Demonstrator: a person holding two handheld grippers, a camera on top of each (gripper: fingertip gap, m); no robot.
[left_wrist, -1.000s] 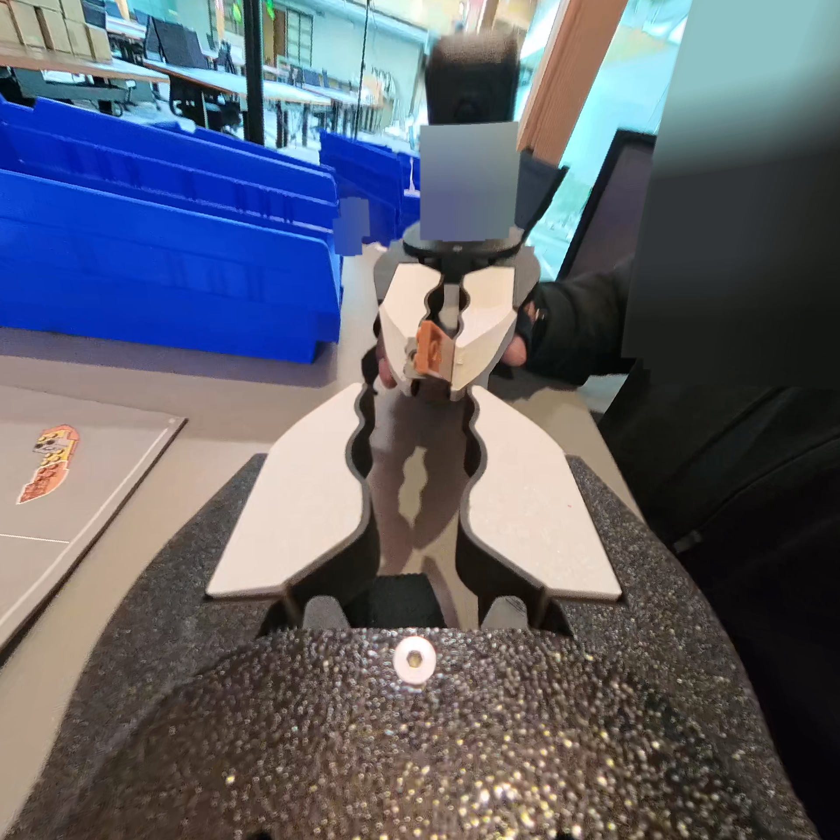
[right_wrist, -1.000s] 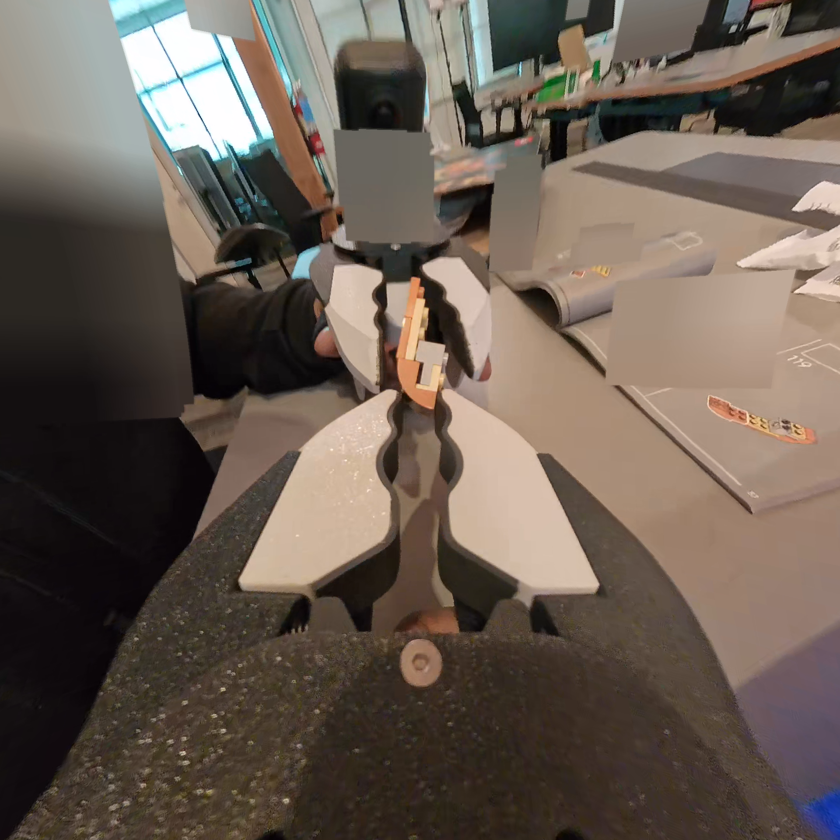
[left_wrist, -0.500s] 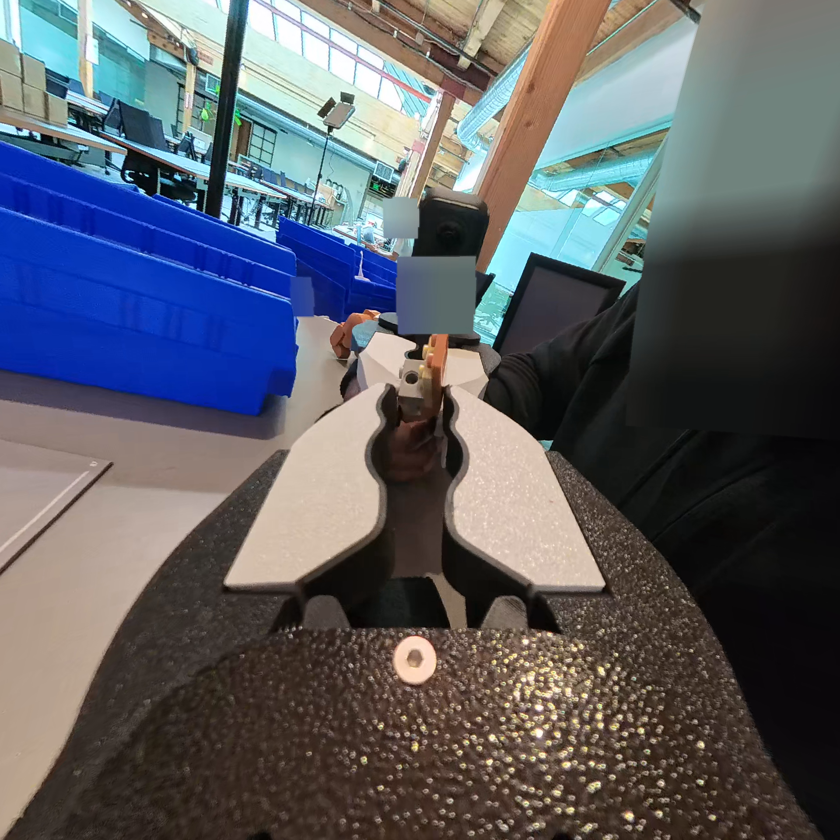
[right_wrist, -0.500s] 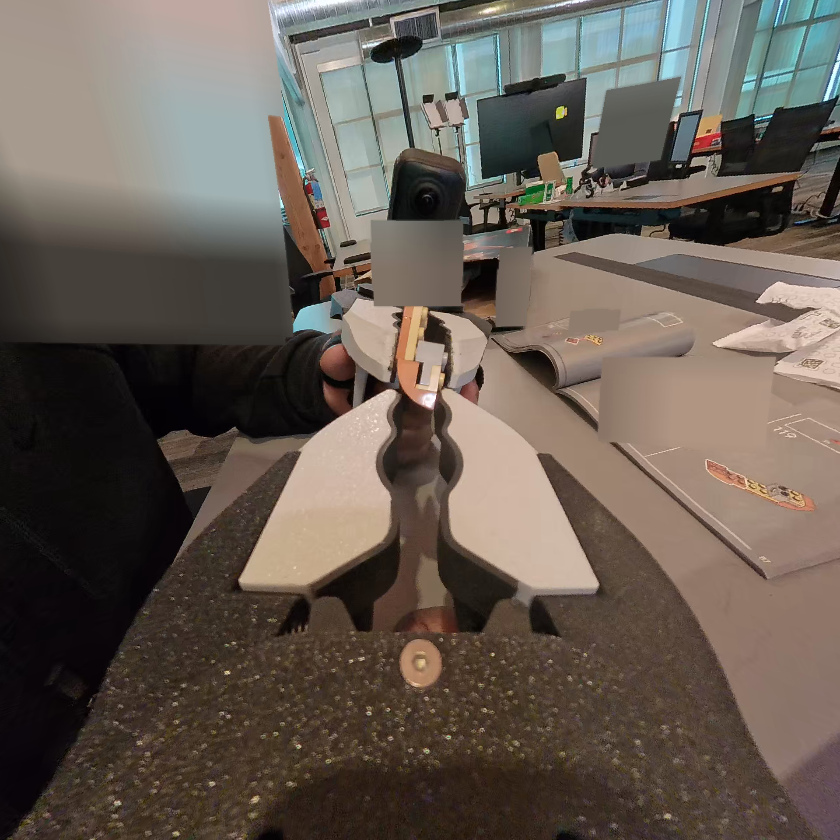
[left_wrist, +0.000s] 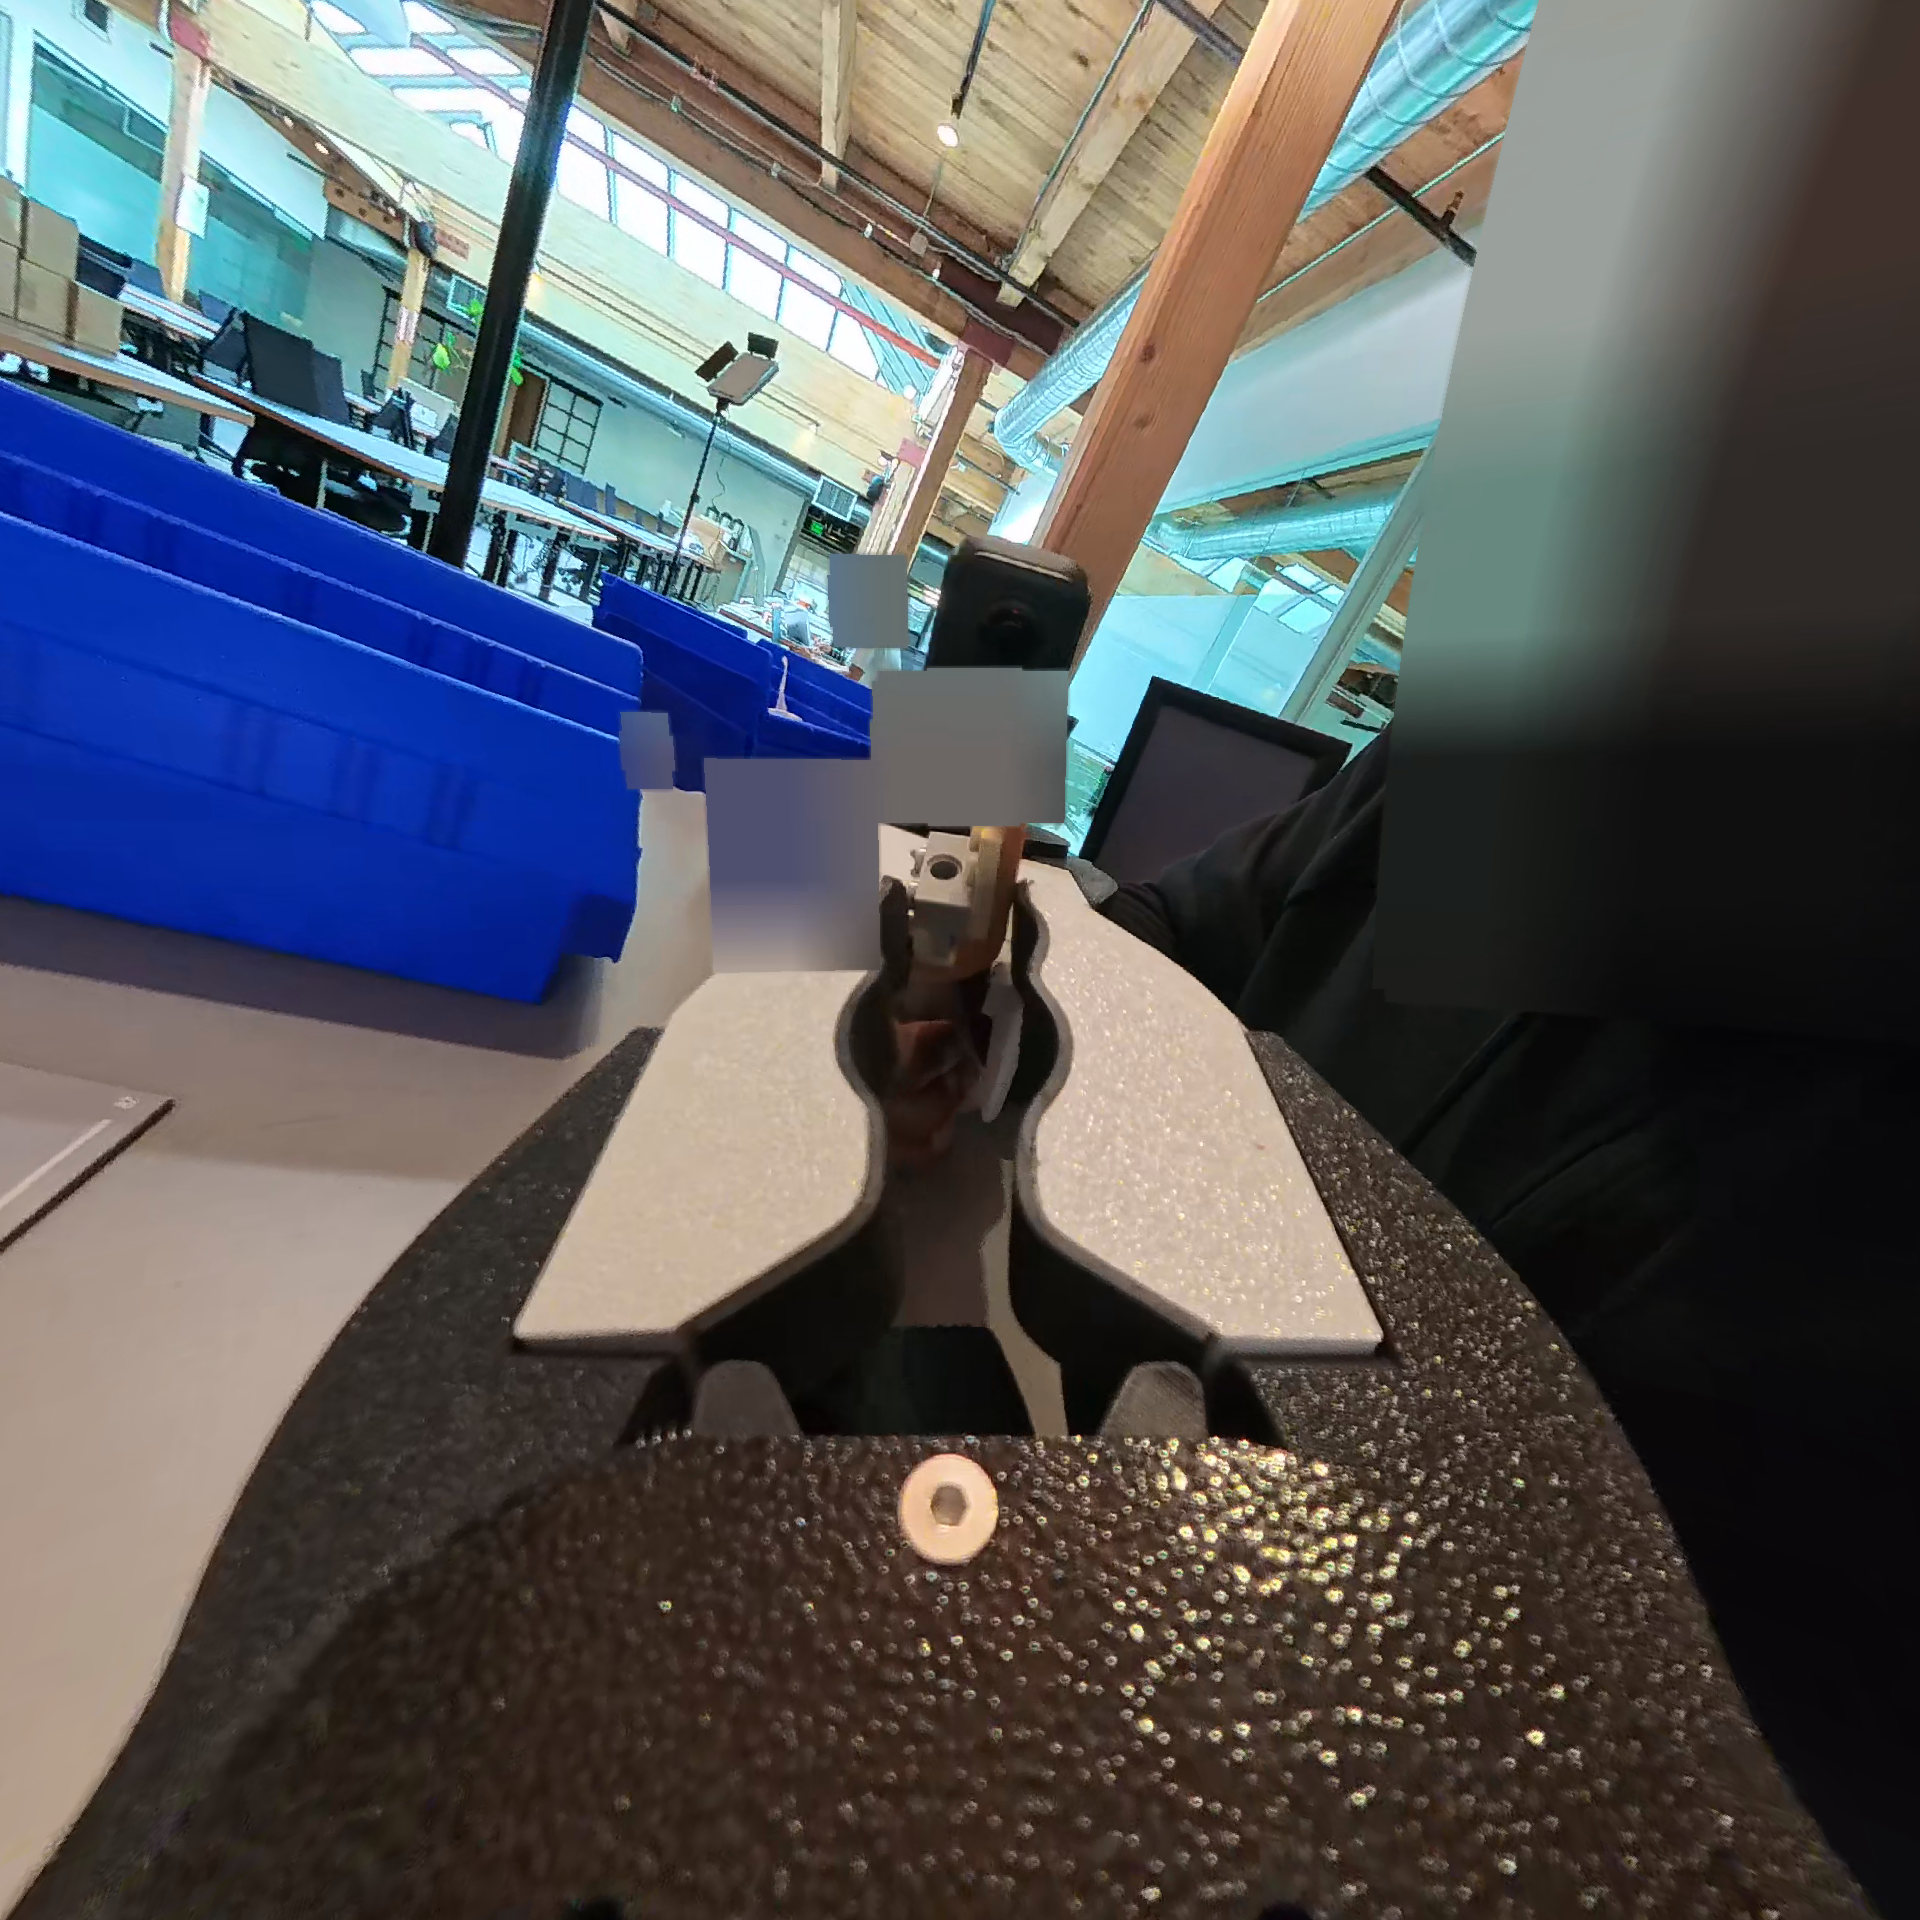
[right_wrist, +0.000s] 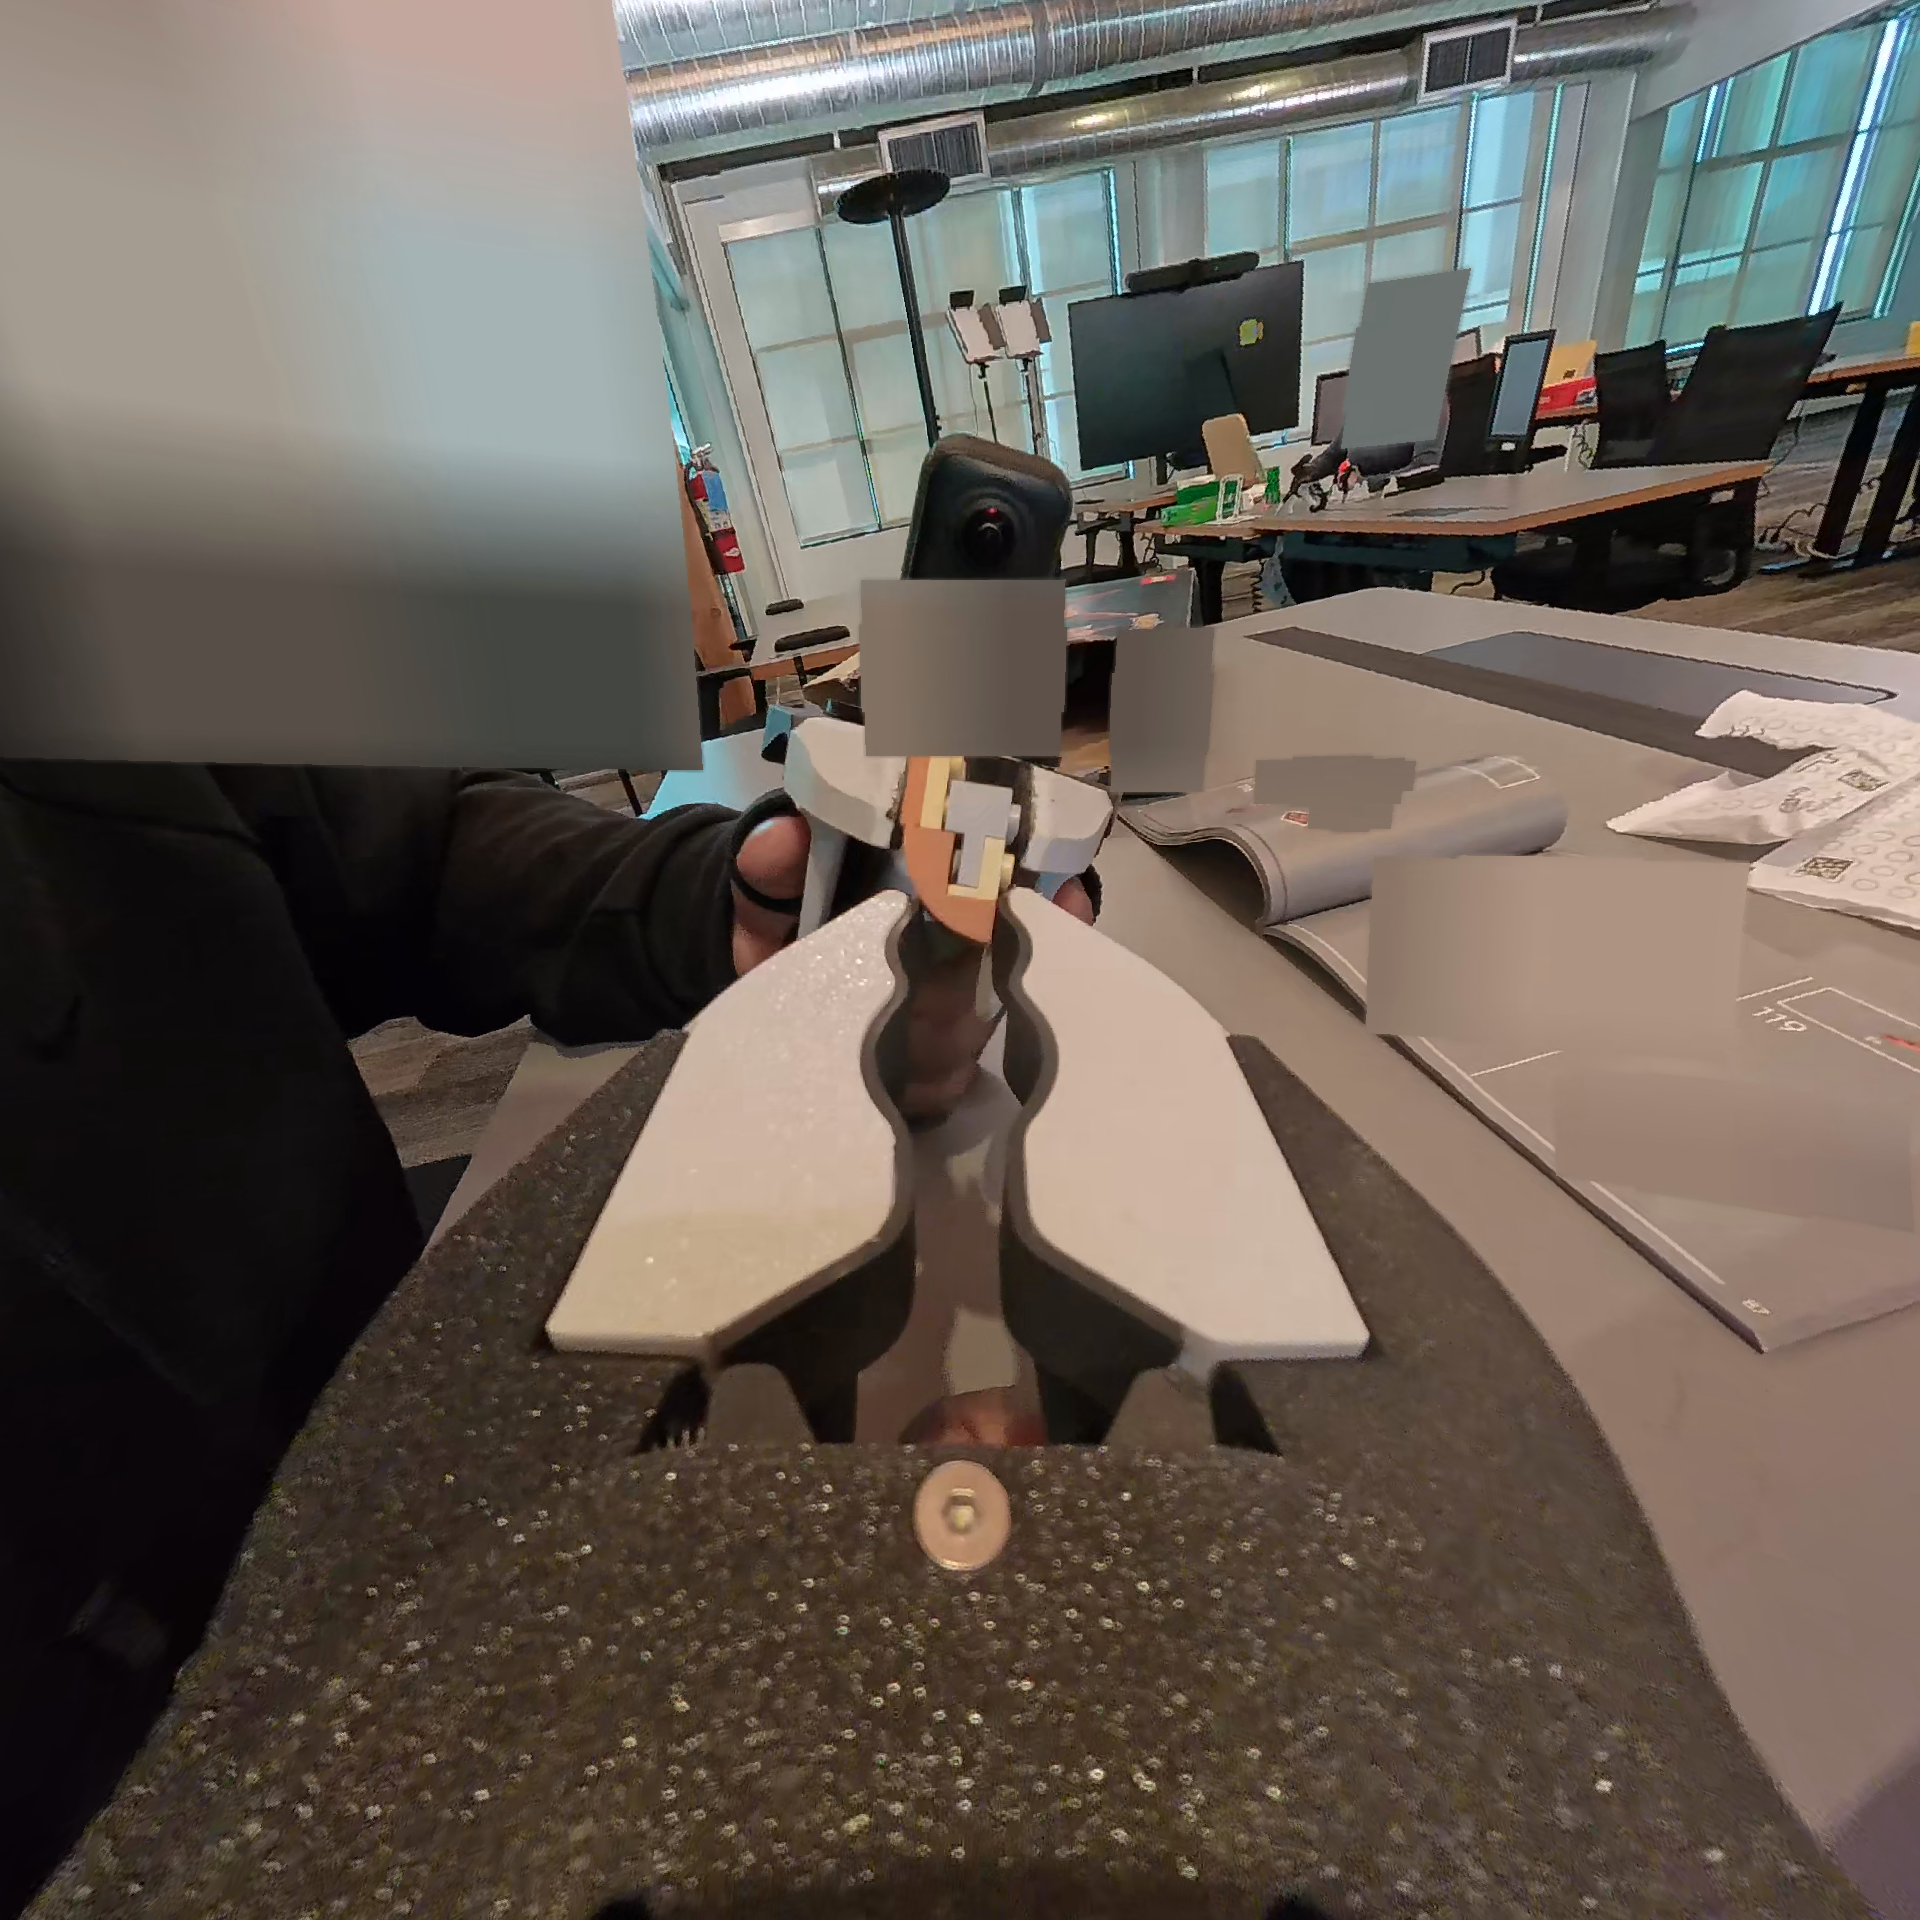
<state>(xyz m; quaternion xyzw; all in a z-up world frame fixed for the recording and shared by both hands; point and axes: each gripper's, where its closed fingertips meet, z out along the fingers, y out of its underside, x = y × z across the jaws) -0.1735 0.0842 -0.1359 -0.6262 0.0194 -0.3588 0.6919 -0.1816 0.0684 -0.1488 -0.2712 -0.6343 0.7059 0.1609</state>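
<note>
1. The left gripper and right gripper meet nose to nose in the air above the table, and both pinch the same small brick piece — an orange plate with tan and grey bricks stuck on its face.
2. The left gripper clamps across the thicker end with the grey brick. The right one squeezes just the pointed orange tip.
3. My take on handling this well: the hold on the tip looks thin, so keep both grippers in line and steady. Any twist between the hands would probably lever the plate out or pop a brick off. Squeeze on the flat faces, not the studs.
4. A hand in a black sleeve holds the left gripper's handle.
5. The count:
   - two grippers
   - one brick piece
   - one open booklet on the table
   - a couple of white bags beyond the booklet
   - at least four blue bins over on the left — they overlap, so no exact number
</note>
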